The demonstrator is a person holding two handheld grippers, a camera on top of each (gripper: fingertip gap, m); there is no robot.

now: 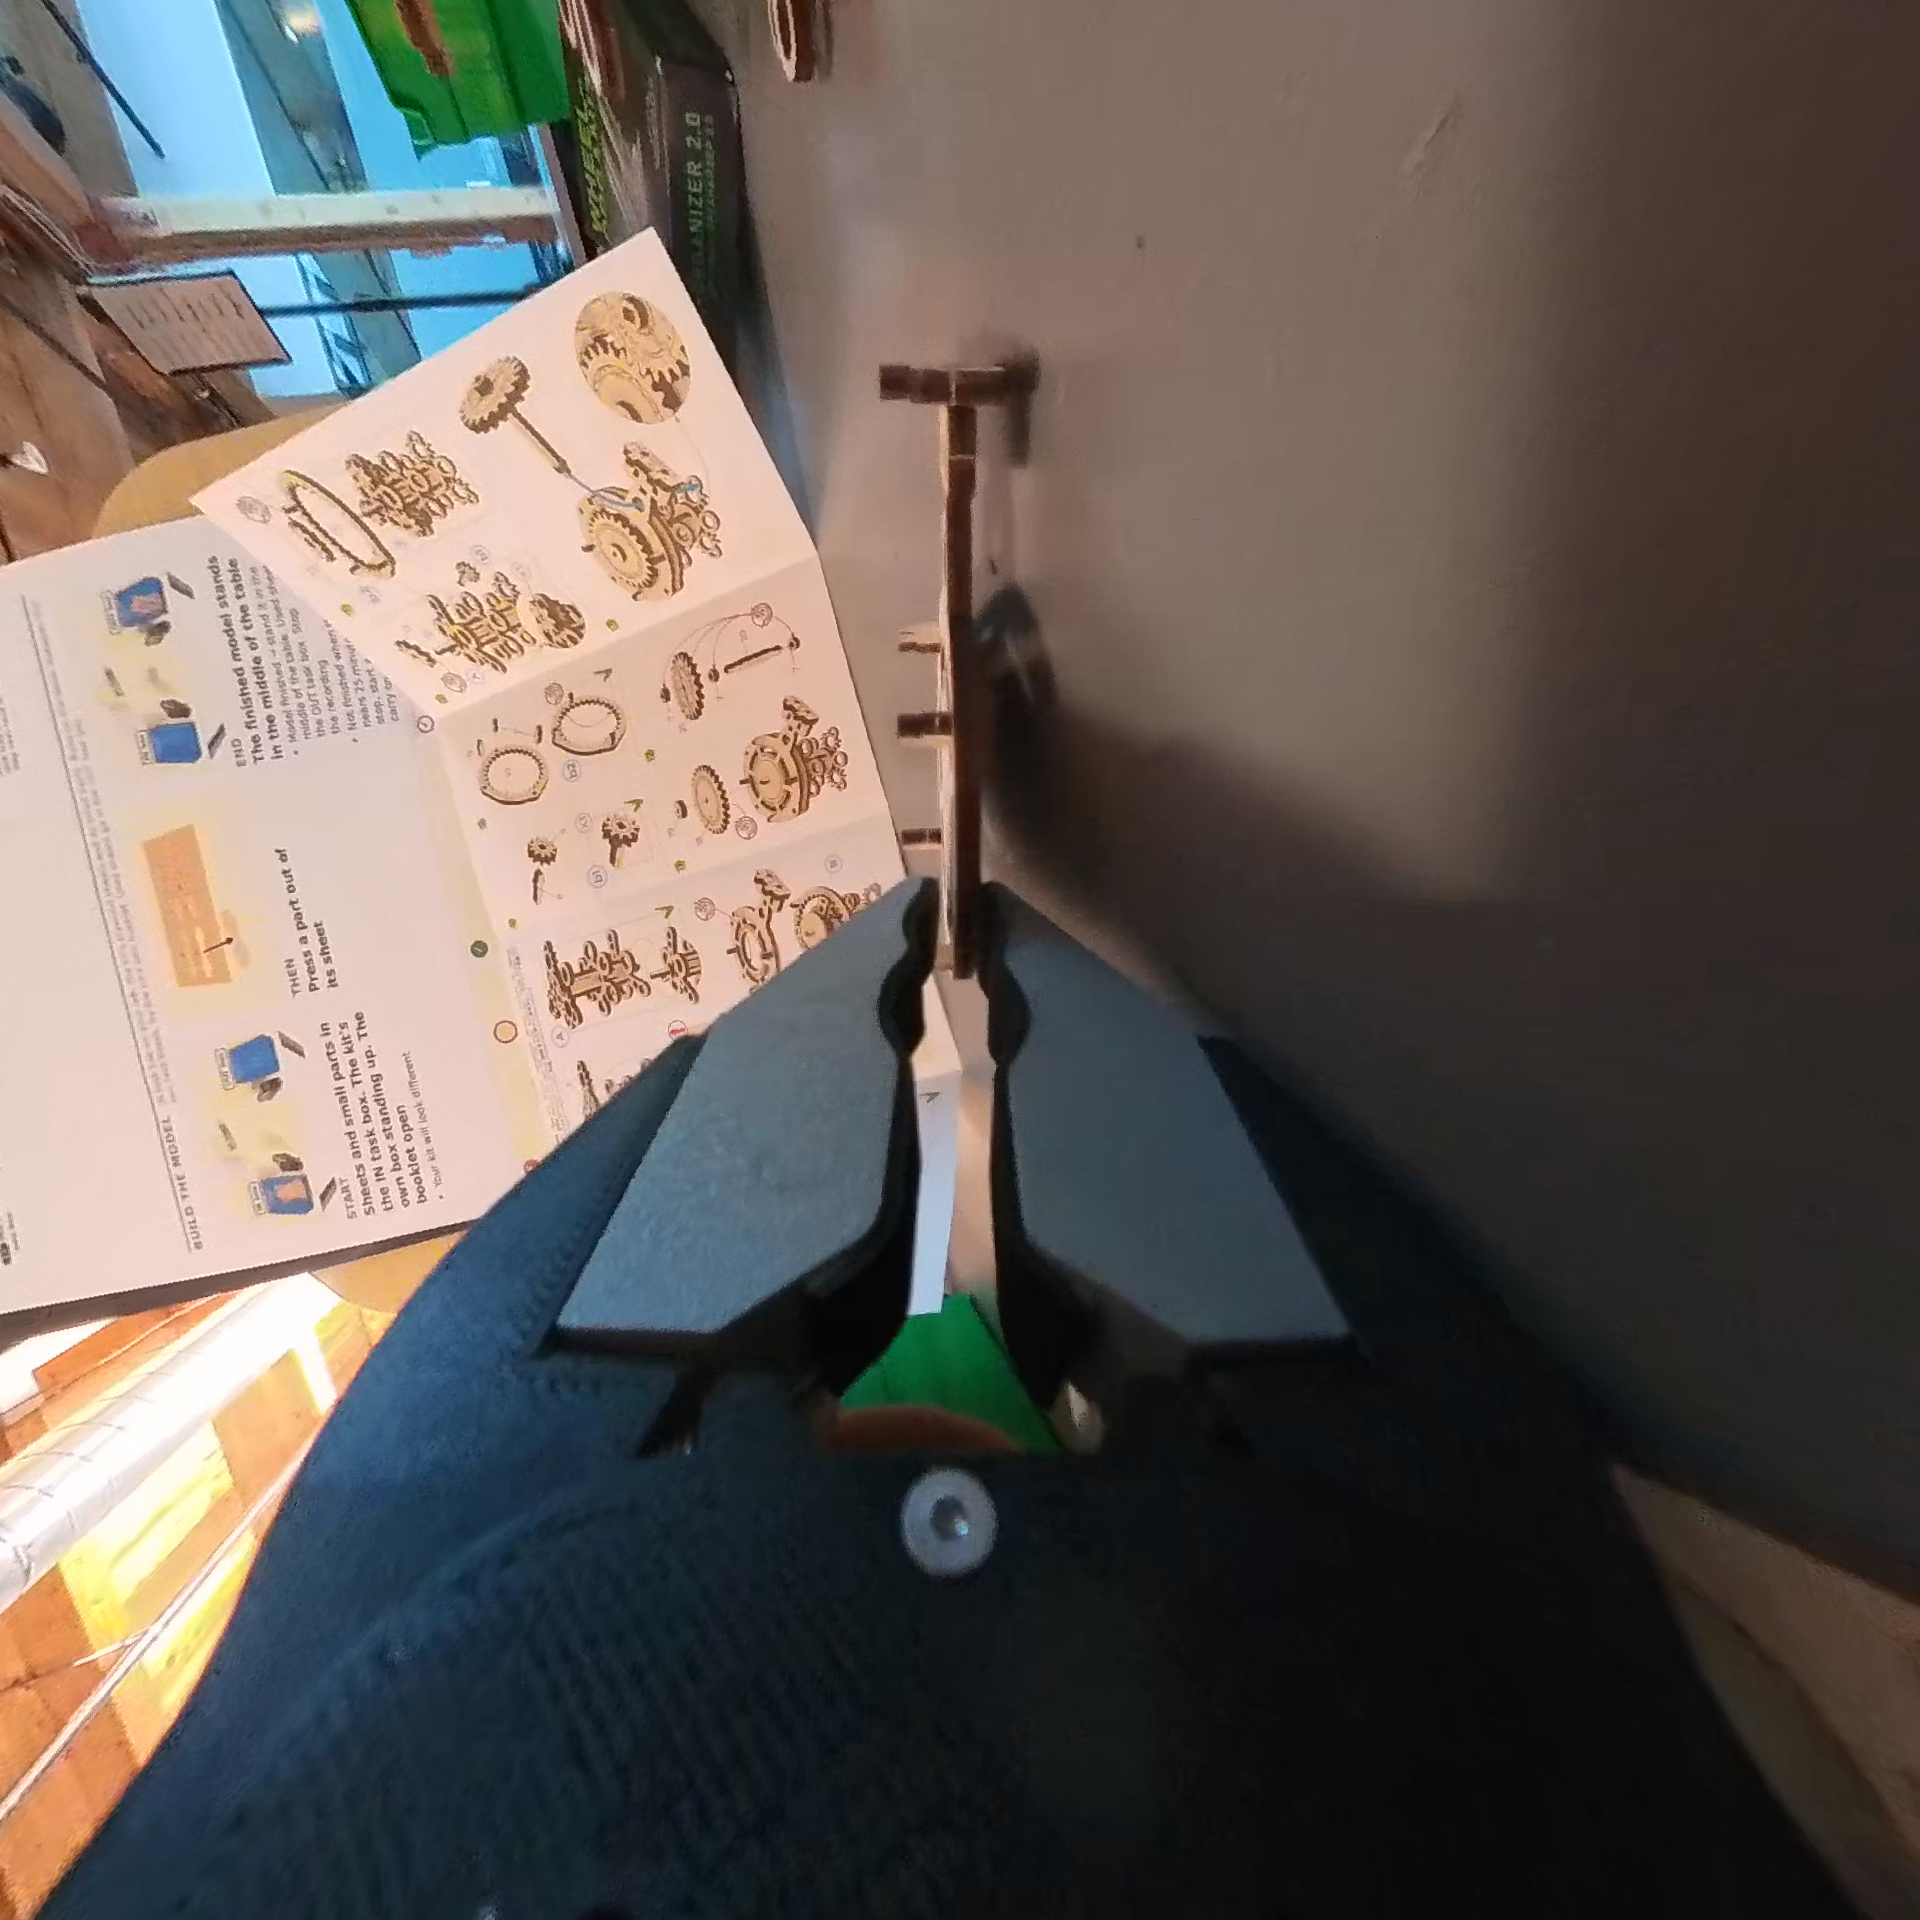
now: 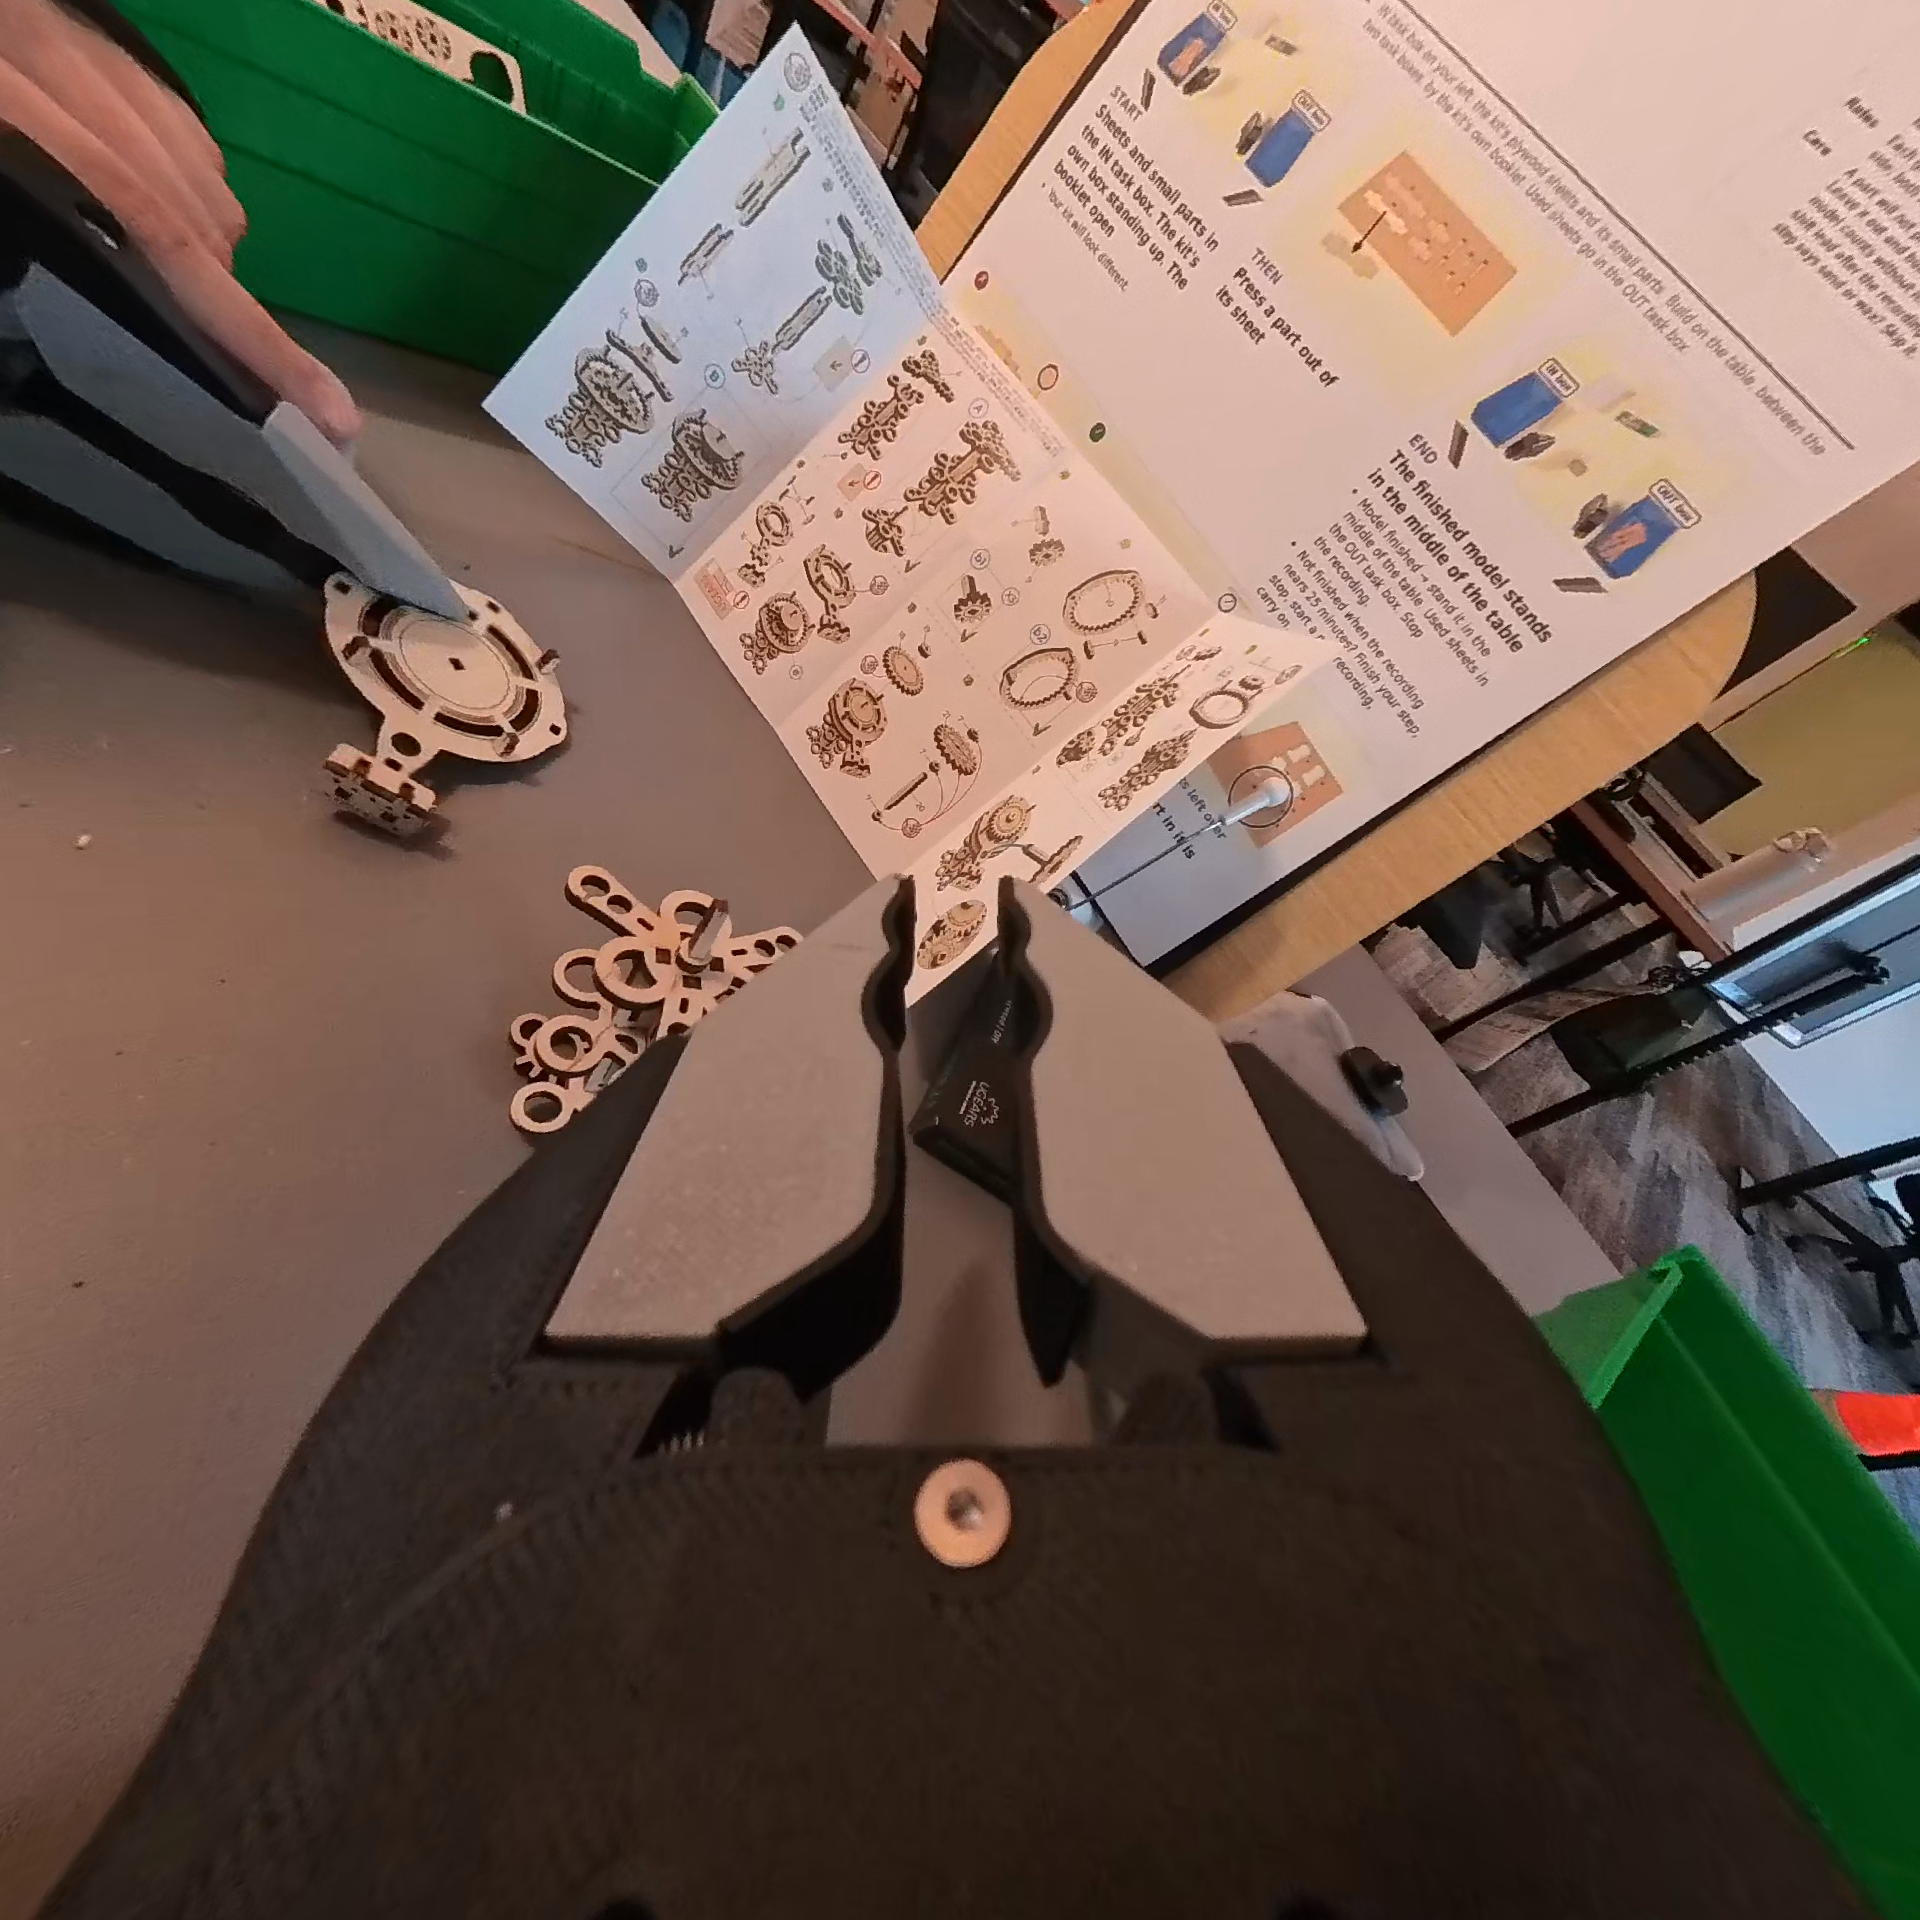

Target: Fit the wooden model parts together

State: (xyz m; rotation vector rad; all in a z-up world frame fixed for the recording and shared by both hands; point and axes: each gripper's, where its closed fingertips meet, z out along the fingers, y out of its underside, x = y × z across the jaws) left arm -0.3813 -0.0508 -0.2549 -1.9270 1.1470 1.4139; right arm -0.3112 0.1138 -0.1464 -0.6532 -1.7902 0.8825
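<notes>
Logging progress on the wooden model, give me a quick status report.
Left tongs shut on round wooden plate, held at table. Right tongs open, empty. Ringed wooden piece lies loose beside them. Nothing blocking.

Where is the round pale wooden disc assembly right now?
The round pale wooden disc assembly lies on the grey table at the right wrist view's upper left, gripped by the left claw, above the loose ringed wooden parts.

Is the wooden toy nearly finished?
Not yet. Done: a round disc piece with pegs fitted. In hand: the left gripper pinches that disc by its edge. The right gripper holds nothing. Left: the ring cluster lies apart on the table.
</notes>
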